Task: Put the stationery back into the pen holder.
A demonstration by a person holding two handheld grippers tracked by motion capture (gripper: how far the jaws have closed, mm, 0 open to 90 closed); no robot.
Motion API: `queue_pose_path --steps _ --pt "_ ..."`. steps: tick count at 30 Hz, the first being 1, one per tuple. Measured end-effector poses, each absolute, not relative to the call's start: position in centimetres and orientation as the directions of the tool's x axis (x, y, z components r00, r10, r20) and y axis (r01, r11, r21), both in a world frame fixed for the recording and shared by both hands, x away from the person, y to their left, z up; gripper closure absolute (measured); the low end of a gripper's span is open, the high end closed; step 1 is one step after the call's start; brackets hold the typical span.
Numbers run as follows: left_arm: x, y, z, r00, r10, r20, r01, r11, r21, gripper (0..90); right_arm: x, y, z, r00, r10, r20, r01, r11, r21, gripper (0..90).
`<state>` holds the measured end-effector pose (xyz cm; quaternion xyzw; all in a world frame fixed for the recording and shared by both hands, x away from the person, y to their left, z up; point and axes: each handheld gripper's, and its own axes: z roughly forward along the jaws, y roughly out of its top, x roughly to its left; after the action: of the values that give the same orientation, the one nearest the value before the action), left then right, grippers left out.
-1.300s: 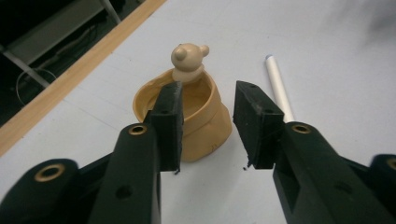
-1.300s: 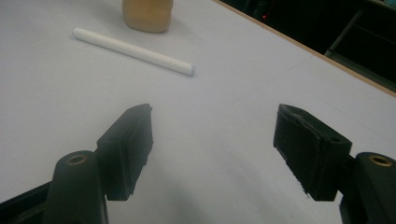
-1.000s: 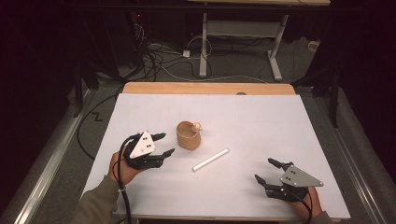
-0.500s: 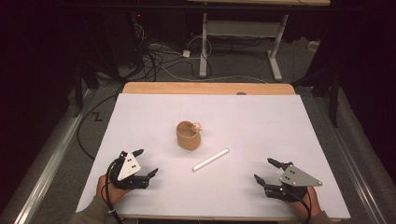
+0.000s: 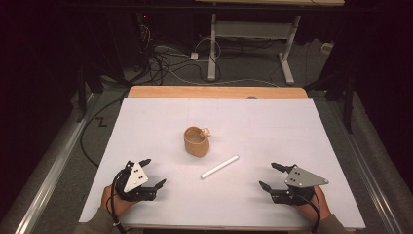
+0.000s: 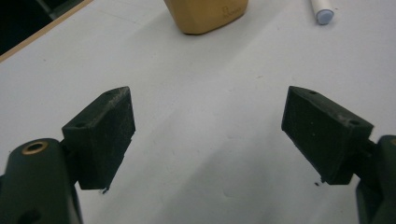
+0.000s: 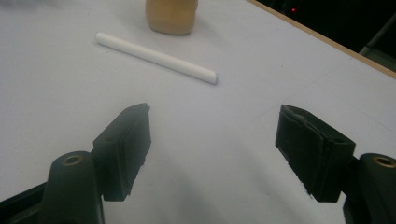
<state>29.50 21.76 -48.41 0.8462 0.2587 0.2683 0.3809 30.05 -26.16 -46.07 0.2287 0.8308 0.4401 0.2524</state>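
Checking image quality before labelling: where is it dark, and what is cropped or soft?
High view: white table top evenly lit, surroundings nearly black. Left gripper view: tan ceramic cup cropped at the top edge. Right gripper view: white cylindrical stick sharp, cup slightly soft.

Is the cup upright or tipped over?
Upright. The cup stands on its base on the white table with its open mouth facing up in the high view.

Tan cup [image 5: 197, 141]; white stick [image 5: 220, 166]
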Motion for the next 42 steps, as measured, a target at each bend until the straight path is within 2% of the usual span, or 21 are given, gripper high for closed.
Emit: queue_pose_path --steps 8,10,12,13,19,21,22,24,27,33,39,42 --pt "29.7 21.8 -48.6 0.723 0.641 0.257 0.243 -0.584 0.774 16.9 32.8 -23.1 -43.8 -0.84 0.472 -0.268 0.106 0.627 0.772 27.8" --pt "29.7 21.7 -48.5 0.722 0.641 0.262 0.242 -0.589 0.771 17.1 34.1 -21.0 -42.8 -0.875 0.387 -0.292 0.073 0.7 0.71 26.6" --pt "29.7 21.7 -48.6 0.722 0.639 0.267 0.242 -0.594 0.767 17.1 34.4 -20.5 -42.7 -0.882 0.366 -0.295 0.064 0.715 0.696 26.5" --pt "29.7 21.7 -48.6 0.722 0.639 0.266 0.244 -0.595 0.766 17.1 35.0 -18.8 -42.2 -0.903 0.302 -0.306 0.035 0.762 0.647 26.5" --pt "29.5 21.8 -48.6 0.722 0.638 0.269 0.243 -0.597 0.764 17.1 36.4 -14.5 -41.8 -0.935 0.128 -0.332 -0.074 0.843 0.533 36.5" --pt "29.5 21.8 -48.6 0.723 0.635 0.272 0.24 -0.601 0.762 17.1 36.6 -13.8 -41.8 -0.938 0.103 -0.331 -0.086 0.855 0.511 38.2" --pt "29.4 21.9 -48.5 0.723 0.636 0.27 0.239 -0.596 0.766 17.1 37.1 -12.5 -41.9 -0.943 0.042 -0.331 -0.126 0.874 0.469 45.1" --pt "29.4 21.9 -48.5 0.722 0.637 0.269 0.238 -0.595 0.768 17.1 37.5 -11.4 -42.1 -0.947 0.002 -0.323 -0.145 0.891 0.431 45.5" --pt "29.3 22.0 -48.5 0.719 0.642 0.265 0.239 -0.587 0.774 17.0 38.0 -10.2 -42.3 -0.954 -0.028 -0.3 -0.153 0.903 0.402 48.7" --pt "29.2 22.0 -48.5 0.722 0.637 0.268 0.236 -0.592 0.771 17.1 38.9 -7.1 -43.6 -0.958 -0.141 -0.248 -0.212 0.934 0.287 54.0" --pt "29.2 21.9 -48.5 0.725 0.634 0.268 0.236 -0.594 0.769 17.1 39.4 -5.7 -44.5 -0.956 -0.2 -0.213 -0.245 0.947 0.21 58.0" --pt "29.2 21.9 -48.5 0.727 0.631 0.269 0.235 -0.597 0.767 17.0 40.0 -5.2 -44.5 -0.956 -0.236 -0.172 -0.268 0.943 0.195 67.9"
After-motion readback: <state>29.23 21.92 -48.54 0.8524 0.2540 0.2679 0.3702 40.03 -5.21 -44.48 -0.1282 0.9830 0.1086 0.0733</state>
